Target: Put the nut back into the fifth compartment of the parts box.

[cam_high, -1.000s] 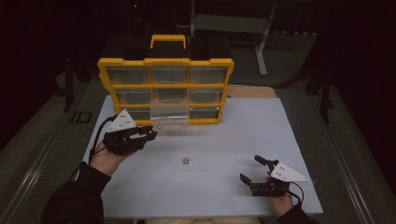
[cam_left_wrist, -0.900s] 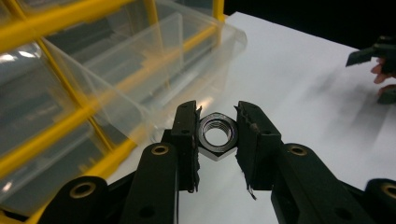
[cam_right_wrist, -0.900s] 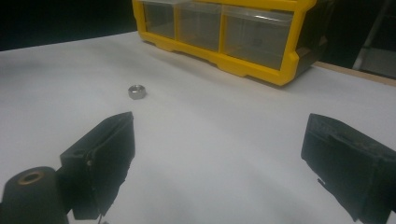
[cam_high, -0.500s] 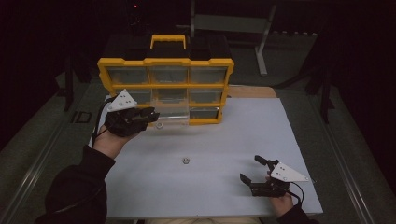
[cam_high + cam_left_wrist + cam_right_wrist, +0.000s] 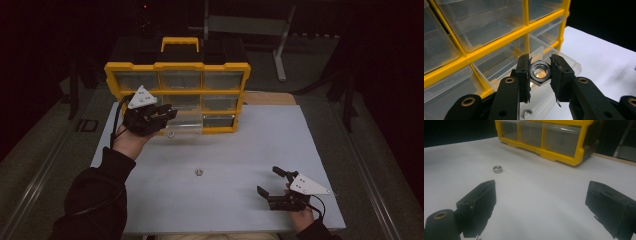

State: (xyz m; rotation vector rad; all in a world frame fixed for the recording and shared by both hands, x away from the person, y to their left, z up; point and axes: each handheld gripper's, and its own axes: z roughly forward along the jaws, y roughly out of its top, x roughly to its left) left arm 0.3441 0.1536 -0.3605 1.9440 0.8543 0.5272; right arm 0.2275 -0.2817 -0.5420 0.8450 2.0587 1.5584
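Note:
A steel hex nut (image 5: pixel 540 71) is pinched between the two black jaws of my left gripper (image 5: pixel 540 73). In the high view that left gripper (image 5: pixel 167 114) hovers over a clear drawer (image 5: pixel 187 126) pulled out of the bottom row of the yellow organiser (image 5: pixel 177 67). Another nut (image 5: pixel 526 113) lies inside this drawer (image 5: pixel 567 61). A third nut (image 5: pixel 198 172) rests loose on the white table, mid-front. My right gripper (image 5: pixel 267 180) sits open near the front right edge, and the loose nut (image 5: pixel 497 169) lies ahead of its spread jaws (image 5: pixel 541 205).
The organiser (image 5: pixel 554 152) stands at the back of the white tabletop (image 5: pixel 280 145), with its other clear drawers pushed in. A wooden board edge (image 5: pixel 270 98) shows behind it on the right. Dark floor and a metal stand surround the table.
My left gripper has moved away from the person and to the right, from the table's left side to above the pulled-out drawer, with the nut in its jaws. The right gripper has stayed put.

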